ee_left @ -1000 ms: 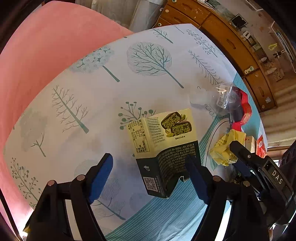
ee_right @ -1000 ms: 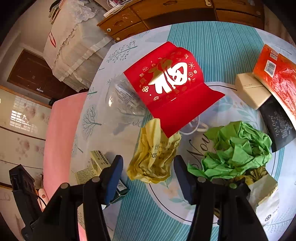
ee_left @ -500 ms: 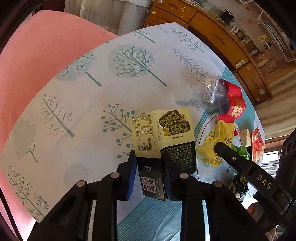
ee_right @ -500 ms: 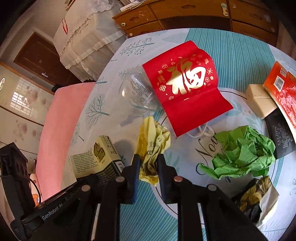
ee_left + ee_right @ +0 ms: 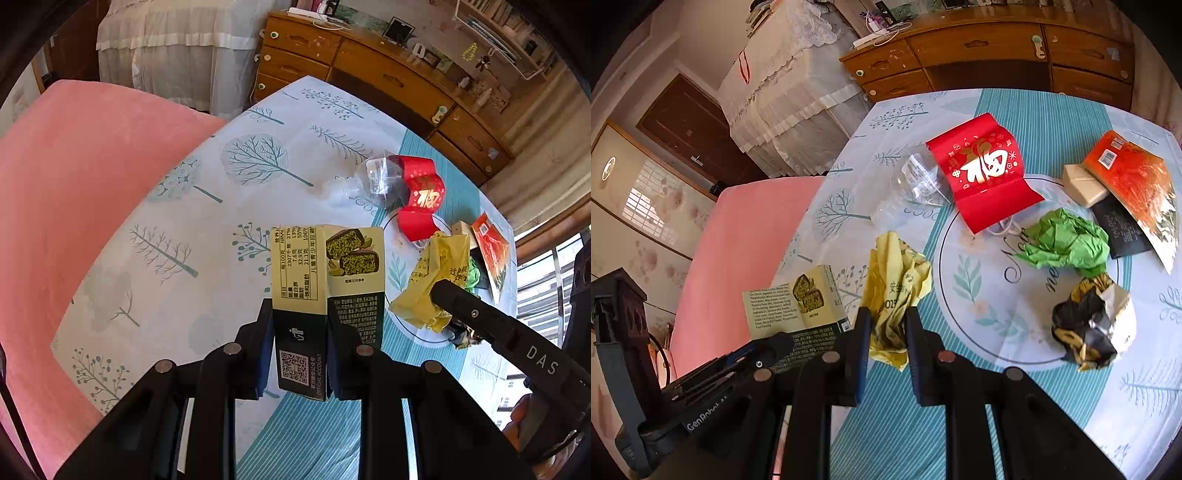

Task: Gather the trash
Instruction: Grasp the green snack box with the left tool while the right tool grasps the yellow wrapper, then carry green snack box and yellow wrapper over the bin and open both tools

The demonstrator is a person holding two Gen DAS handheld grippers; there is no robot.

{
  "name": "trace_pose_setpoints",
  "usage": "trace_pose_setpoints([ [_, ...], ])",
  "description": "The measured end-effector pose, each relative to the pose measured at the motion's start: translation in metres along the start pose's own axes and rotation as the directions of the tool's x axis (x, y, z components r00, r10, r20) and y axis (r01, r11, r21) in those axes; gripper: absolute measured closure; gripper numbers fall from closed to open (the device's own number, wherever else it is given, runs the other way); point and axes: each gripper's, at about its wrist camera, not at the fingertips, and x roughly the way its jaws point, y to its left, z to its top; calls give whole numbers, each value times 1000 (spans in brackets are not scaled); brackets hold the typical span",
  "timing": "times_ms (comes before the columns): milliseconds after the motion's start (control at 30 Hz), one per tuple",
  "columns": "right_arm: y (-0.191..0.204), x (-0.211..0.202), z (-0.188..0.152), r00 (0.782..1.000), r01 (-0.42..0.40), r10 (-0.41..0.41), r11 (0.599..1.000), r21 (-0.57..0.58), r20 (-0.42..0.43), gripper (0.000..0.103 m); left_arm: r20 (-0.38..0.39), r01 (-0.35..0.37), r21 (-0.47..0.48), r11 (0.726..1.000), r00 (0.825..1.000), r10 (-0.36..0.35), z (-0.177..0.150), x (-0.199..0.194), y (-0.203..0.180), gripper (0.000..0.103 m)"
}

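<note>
My left gripper (image 5: pixel 300 328) is shut on a yellow and dark green snack box (image 5: pixel 325 280) and holds it upright, clear of the table. The same snack box (image 5: pixel 798 302) shows at the left of the right wrist view. My right gripper (image 5: pixel 886 325) is shut on a crumpled yellow paper (image 5: pixel 897 288), lifted off the cloth. That yellow paper (image 5: pixel 432 280) also hangs at the right in the left wrist view, under the right gripper's arm.
On the tree-print tablecloth (image 5: pixel 1015 302) lie a red envelope (image 5: pixel 982 173), a clear plastic wrapper (image 5: pixel 916 181), crumpled green paper (image 5: pixel 1067 240), a black and gold wrapper (image 5: pixel 1089 325), an orange packet (image 5: pixel 1130 177) and a beige block (image 5: pixel 1082 184). A pink chair (image 5: pixel 74 206) stands left.
Both grippers went from open to shut, the left on the snack box and the right on the yellow paper. Both then rose from the table with their loads.
</note>
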Motion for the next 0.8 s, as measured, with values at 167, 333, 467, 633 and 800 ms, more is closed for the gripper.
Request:
trace_pose_setpoints([
  [167, 30, -29, -44, 998, 46, -47, 999, 23, 48, 85, 30, 51, 88, 995, 998, -54, -25, -38, 17, 80],
  [333, 68, -56, -105, 986, 102, -112, 992, 80, 127, 85, 42, 111, 210, 971, 992, -123, -55, -80, 45, 80],
  [467, 98, -69, -163, 970, 143, -167, 980, 138, 178, 85, 42, 155, 302, 941, 984, -175, -82, -109, 72, 80],
  [633, 124, -70, -230, 957, 198, -231, 962, 189, 175, 85, 21, 178, 394, 901, 979, -203, -119, -131, 103, 80],
  [800, 139, -68, -285, 956, 242, -269, 949, 203, 116, 85, -52, 202, 482, 853, 978, -202, -163, -138, 116, 80],
])
